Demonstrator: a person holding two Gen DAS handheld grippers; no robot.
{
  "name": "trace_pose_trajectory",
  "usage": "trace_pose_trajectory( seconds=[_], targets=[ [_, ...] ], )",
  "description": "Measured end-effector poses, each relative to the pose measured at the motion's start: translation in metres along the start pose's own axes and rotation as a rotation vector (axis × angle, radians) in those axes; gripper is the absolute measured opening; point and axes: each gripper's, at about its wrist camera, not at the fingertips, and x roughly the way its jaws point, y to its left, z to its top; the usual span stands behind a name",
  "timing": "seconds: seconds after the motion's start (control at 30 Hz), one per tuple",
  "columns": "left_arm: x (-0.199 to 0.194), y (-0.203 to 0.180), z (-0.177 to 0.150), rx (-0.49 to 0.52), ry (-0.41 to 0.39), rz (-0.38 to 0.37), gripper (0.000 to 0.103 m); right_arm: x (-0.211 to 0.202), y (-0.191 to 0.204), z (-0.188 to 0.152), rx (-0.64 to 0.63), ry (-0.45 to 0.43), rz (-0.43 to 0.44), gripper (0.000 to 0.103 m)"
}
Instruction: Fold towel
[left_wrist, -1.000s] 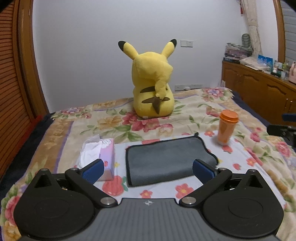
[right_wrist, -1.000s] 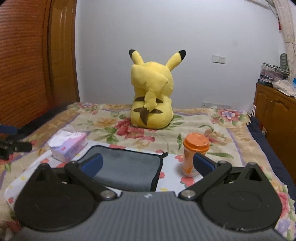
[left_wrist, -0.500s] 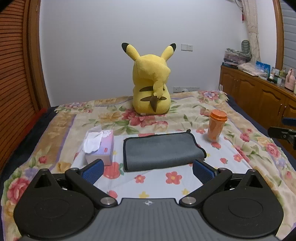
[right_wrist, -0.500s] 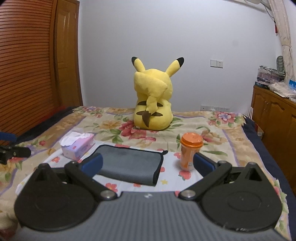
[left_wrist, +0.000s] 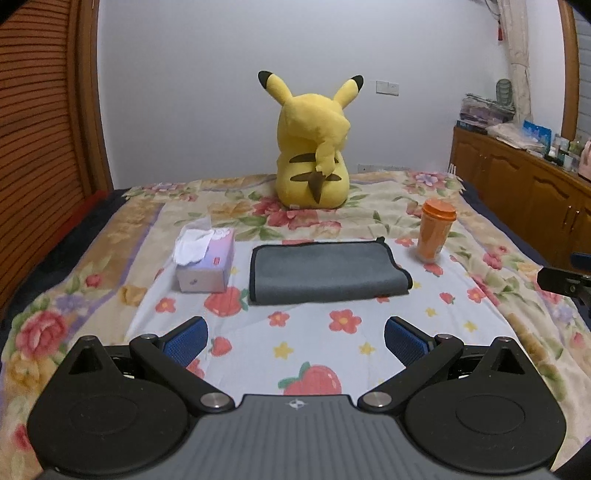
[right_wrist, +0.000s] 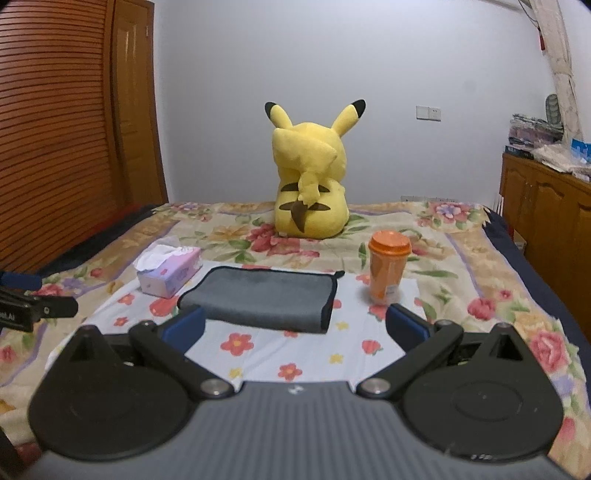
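Both claws, left (left_wrist: 293, 341) and right (right_wrist: 293, 325), gape wide and hold nothing. Our towel (left_wrist: 325, 271) lies folded on the bed (left_wrist: 517, 325), between tissues (left_wrist: 205, 260) left and cup (left_wrist: 436, 232) right; we judge further folding needs both near corners pinched evenly.

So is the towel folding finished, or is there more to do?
It looks done: the grey towel lies on the bedspread as a neat doubled rectangle, between the tissue box and the orange cup. Nothing is in hand; the left gripper and right gripper are both open, short of the towel. Whether another fold is wanted, I cannot tell.
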Motion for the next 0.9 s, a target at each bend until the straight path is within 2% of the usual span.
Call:
trace_pose_trajectory(
  seconds=[0.33,0.9],
  targets=[
    [0.0,-0.013,-0.031,0.022,0.021,-0.005,0.103,-0.004,0.003,-0.032,0.054,0.002,-0.011,0.103],
    [0.023,-0.032,-0.068,0.071,0.07,0.004,0.103,0.0,0.01,-0.066,0.018,0.058,-0.023,0.103]
  ],
)
